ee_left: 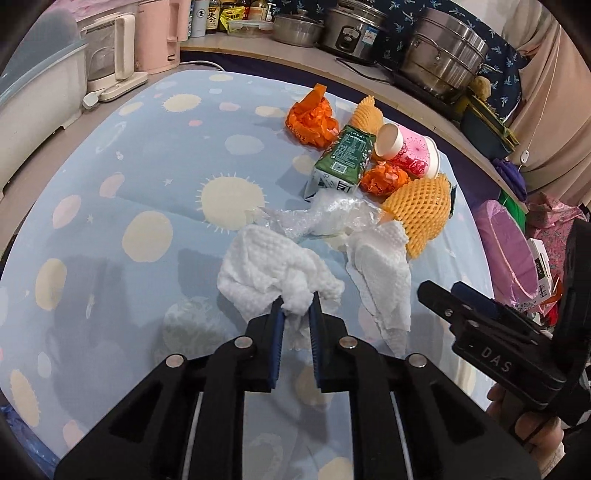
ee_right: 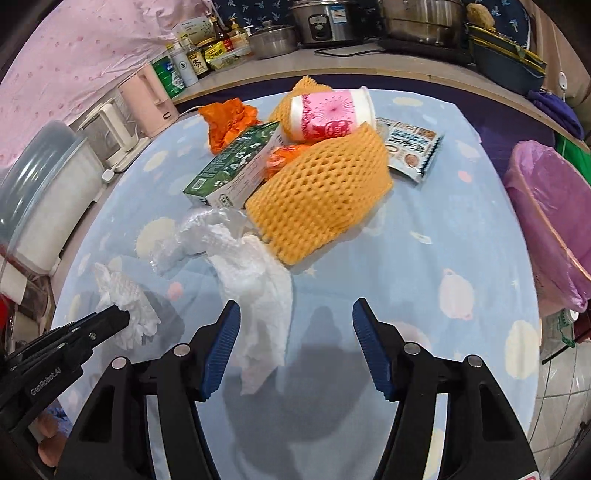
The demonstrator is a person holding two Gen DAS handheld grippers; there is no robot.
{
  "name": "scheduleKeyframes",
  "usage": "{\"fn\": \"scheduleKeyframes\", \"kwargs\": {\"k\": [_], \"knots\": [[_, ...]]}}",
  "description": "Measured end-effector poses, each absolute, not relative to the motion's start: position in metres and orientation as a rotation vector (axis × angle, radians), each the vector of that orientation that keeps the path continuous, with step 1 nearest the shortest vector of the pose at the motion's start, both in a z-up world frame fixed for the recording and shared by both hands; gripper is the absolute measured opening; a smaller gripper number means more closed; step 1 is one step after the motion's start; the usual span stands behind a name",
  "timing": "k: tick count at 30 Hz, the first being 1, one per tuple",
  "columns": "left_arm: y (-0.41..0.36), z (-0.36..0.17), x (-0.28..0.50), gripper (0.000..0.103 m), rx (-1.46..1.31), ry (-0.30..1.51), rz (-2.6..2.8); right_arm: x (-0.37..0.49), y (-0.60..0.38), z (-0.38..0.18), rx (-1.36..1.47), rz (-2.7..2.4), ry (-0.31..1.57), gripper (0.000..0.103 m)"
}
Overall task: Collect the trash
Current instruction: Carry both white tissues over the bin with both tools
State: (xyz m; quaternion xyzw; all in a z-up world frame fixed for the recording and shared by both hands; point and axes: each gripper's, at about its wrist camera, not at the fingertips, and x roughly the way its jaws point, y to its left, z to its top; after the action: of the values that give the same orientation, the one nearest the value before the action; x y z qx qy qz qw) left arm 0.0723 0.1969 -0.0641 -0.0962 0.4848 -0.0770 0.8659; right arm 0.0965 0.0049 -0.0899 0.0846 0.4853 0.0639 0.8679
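Observation:
My left gripper (ee_left: 297, 304) is shut on a crumpled white paper towel (ee_left: 273, 273), held just above the blue tablecloth (ee_left: 147, 166). In the right wrist view that towel (ee_right: 125, 299) hangs from the left gripper's tip at the lower left. My right gripper (ee_right: 295, 314) is open over a second, flatter paper towel (ee_right: 258, 288), whose tail lies beside the left finger (ee_right: 225, 332). Behind it lie clear plastic wrap (ee_right: 192, 229), a yellow foam net (ee_right: 317, 192), a green carton (ee_right: 236, 166), a pink paper cup (ee_right: 328, 114), orange plastic bags (ee_right: 225, 122) and a snack wrapper (ee_right: 413, 147).
A bin with a pink liner (ee_right: 554, 214) stands off the table's right edge. Kettles (ee_left: 118, 55) and a white covered container (ee_left: 33, 96) line the left side. Pots and bottles fill the counter (ee_left: 369, 33) behind the table.

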Motion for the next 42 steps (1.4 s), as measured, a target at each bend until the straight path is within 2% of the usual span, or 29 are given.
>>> {"fn": "scheduleKeyframes", "kwargs": {"k": [4,6,11,18,25,32,42], "knots": [[0.2,-0.065,0.073,0.013,-0.204,1.021,-0.152,0.111,0.024,-0.102,0.141,0.161,1.027,0.053],[0.201,-0.066,0.074,0.013,-0.205,1.024,-0.149,0.117,0.029,-0.109,0.134,0.166,1.038,0.047],[0.199,-0.066,0.074,0.013,-0.196,1.027,-0.145,0.117,0.035,-0.119,0.141,0.214,1.064,0.01],[0.184,-0.057,0.067,0.013,-0.167,1.01,-0.168,0.077,0.011,-0.093,0.173,0.229,1.018,0.007],[0.14,-0.042,0.06,0.013,-0.127,0.995,-0.257,0.025,-0.062,-0.046,0.233,0.107,0.908,0.007],[0.048,-0.011,0.063,0.013,-0.042,0.94,-0.441,0.001,-0.161,-0.012,0.289,-0.1,0.796,0.007],[-0.113,0.006,0.114,0.013,0.031,0.891,-0.685,0.04,-0.287,-0.015,0.318,-0.297,0.765,0.007]]}}
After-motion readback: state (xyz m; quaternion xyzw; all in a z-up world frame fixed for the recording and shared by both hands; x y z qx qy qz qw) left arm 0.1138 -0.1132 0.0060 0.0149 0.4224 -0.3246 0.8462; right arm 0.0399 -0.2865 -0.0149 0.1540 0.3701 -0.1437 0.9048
